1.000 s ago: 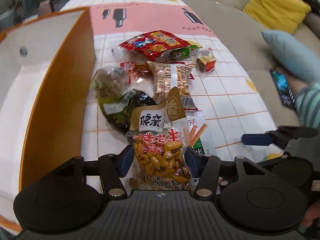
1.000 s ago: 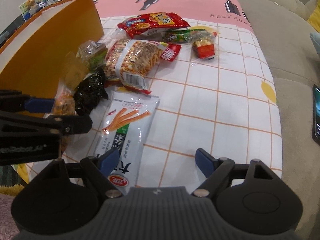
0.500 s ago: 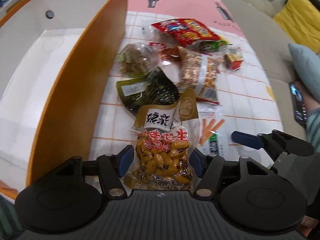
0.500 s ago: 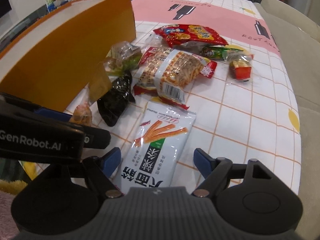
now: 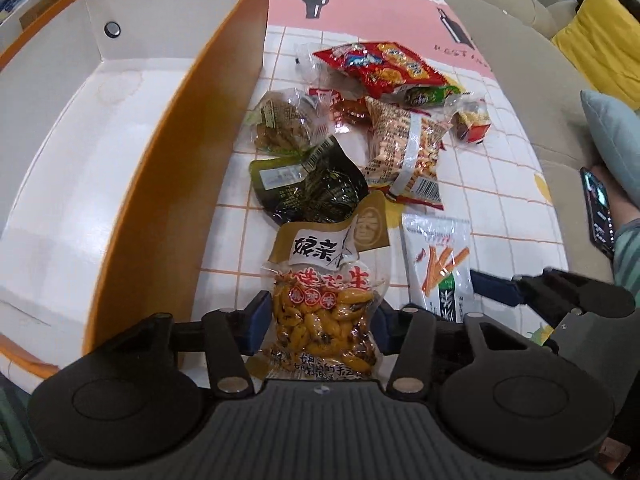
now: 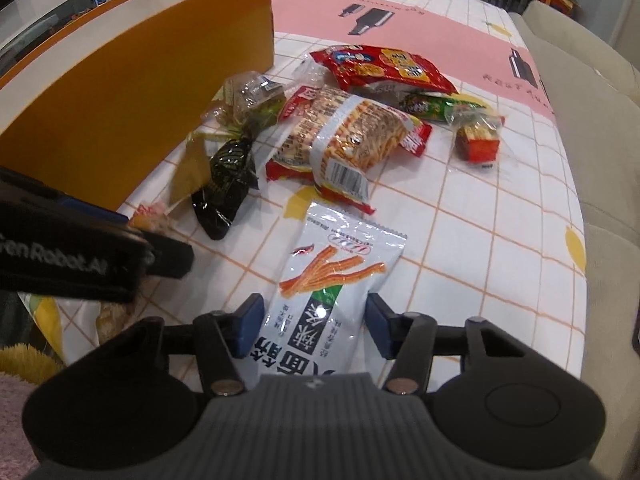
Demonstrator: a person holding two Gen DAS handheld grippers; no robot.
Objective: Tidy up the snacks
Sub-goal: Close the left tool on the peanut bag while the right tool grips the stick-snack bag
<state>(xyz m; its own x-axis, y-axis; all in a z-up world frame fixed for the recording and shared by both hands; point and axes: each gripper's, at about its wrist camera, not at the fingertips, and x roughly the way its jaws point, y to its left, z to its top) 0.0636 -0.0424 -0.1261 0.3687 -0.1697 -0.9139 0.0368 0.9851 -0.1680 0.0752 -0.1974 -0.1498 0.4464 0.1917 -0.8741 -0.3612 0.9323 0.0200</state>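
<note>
A clear bag of yellow coated peanuts (image 5: pixel 320 292) with a gold header stands between the blue pads of my left gripper (image 5: pixel 322 320). Its jaws are closing and both pads touch the bag's sides. The orange box (image 5: pixel 120 140), white inside, lies just left of it. A white packet with orange sticks printed on it (image 6: pixel 332 268) lies flat on the checked tablecloth (image 6: pixel 480 240). My right gripper (image 6: pixel 316 326) straddles the packet's near end, jaws closing, pads against both edges. That white packet (image 5: pixel 440 264) also lies right of the peanuts in the left wrist view.
Beyond lie a dark green packet (image 5: pixel 308 188), a clear bag (image 5: pixel 284 124), a striped cracker pack (image 5: pixel 404 148), a red bag (image 5: pixel 380 68), a green sweet (image 5: pixel 428 96) and a small red pack (image 5: pixel 474 124). A phone (image 5: pixel 598 208), blue cushion (image 5: pixel 616 136) and yellow cushion (image 5: pixel 600 28) lie on the sofa to the right.
The right gripper slid over the white packet and its jaws narrowed onto it. The left jaws widened a little, then narrowed on the peanut bag; the left view rolled, showing more of the box.
</note>
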